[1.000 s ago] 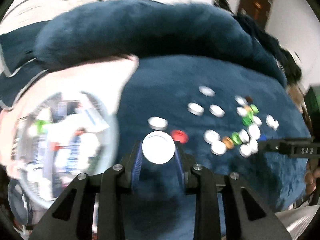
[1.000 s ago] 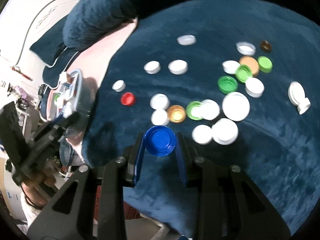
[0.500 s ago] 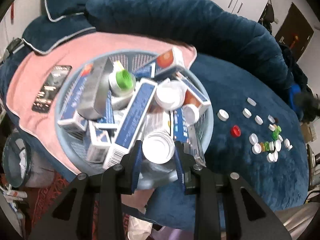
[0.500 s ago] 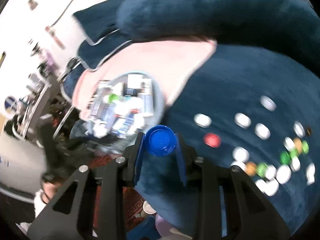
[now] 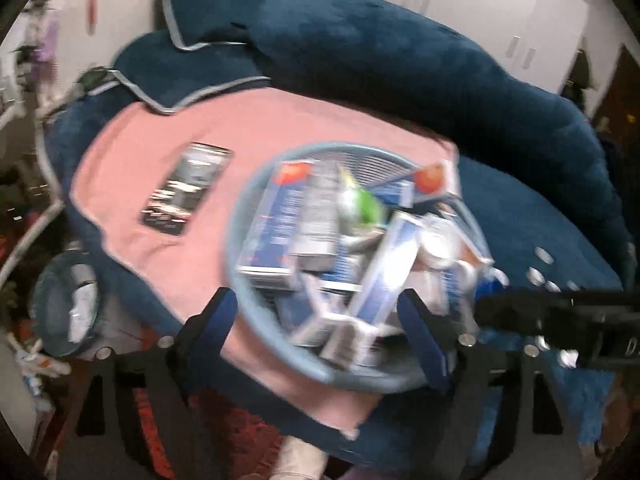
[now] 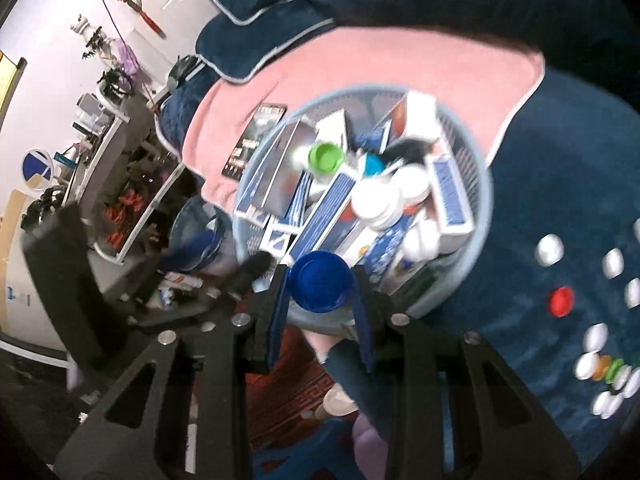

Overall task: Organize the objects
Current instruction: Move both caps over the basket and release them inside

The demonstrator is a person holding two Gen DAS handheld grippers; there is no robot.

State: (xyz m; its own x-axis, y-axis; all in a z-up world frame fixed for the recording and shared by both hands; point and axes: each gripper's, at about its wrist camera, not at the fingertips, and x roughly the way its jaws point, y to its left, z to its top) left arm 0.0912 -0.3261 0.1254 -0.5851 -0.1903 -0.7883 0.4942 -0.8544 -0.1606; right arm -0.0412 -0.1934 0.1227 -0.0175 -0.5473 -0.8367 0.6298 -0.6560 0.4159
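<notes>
A round light-blue basket [image 5: 240, 216] [image 6: 482, 200] full of blue-and-white boxes, white caps and a green cap [image 6: 325, 157] sits on a pink cloth [image 5: 160, 208]. My left gripper [image 5: 320, 320] is open and empty over the basket's near side. My right gripper [image 6: 322, 294] is shut on a blue bottle cap [image 6: 322, 286] at the basket's near rim; its body shows at the right in the left wrist view [image 5: 560, 314]. Several loose caps lie on the dark blue cushion [image 6: 568, 184], among them a red cap [image 6: 561, 301].
A dark booklet [image 5: 186, 194] [image 6: 256, 140] lies on the pink cloth left of the basket. A big blue bolster [image 5: 400, 64] runs behind. A round bin [image 5: 66, 304] stands on the floor at the left, by a shelf [image 6: 120, 184].
My left gripper has opened and the white cap is no longer between its fingers. My right gripper has carried the blue cap from the cushion to the basket's near rim.
</notes>
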